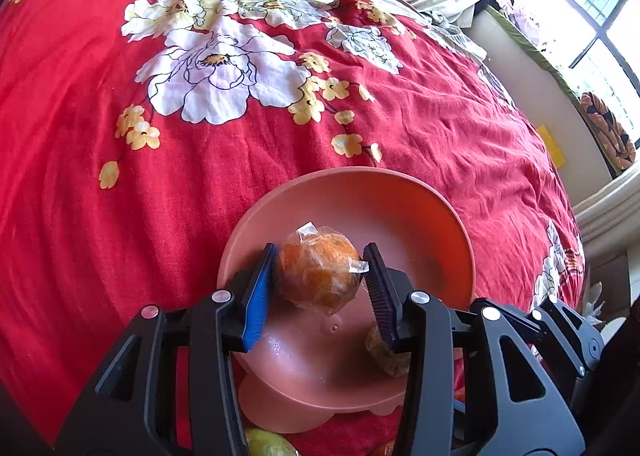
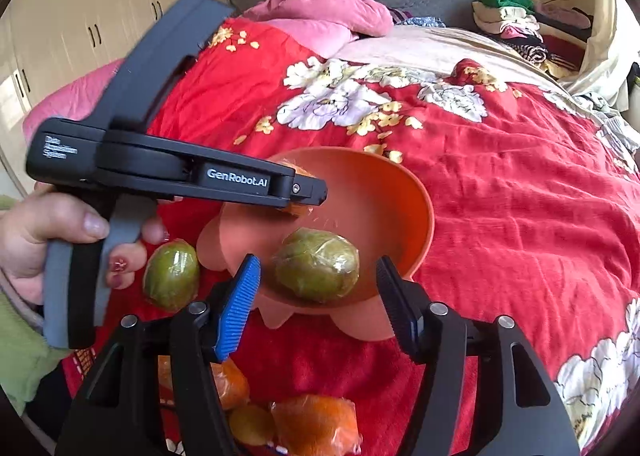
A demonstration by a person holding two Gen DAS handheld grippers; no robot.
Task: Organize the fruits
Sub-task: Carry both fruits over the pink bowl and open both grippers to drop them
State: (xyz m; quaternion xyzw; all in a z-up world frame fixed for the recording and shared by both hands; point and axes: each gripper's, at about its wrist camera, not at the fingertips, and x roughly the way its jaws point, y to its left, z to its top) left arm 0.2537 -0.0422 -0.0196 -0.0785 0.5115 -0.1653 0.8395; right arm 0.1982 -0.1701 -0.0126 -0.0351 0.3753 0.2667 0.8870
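Note:
A pink footed bowl point(image 1: 420, 216) sits on the red floral bedspread. My left gripper point(image 1: 320, 268) holds a plastic-wrapped orange point(image 1: 320, 276) between its pads, just above the bowl's inside. In the right wrist view the left gripper point(image 2: 308, 200) reaches over the bowl point(image 2: 412, 216) from the left, the orange mostly hidden behind it. A wrapped green fruit point(image 2: 316, 270) lies in the bowl; it shows partly in the left wrist view point(image 1: 384, 352). My right gripper point(image 2: 316, 288) is open and empty, its fingers on either side of the bowl's near rim.
Another green fruit point(image 2: 172, 280) lies on the bedspread left of the bowl. Several wrapped oranges point(image 2: 316, 424) and a yellowish fruit point(image 2: 250, 424) lie near the front edge. Pink pillows point(image 2: 320, 16), folded clothes point(image 2: 516, 24) and a headboard are at the far end.

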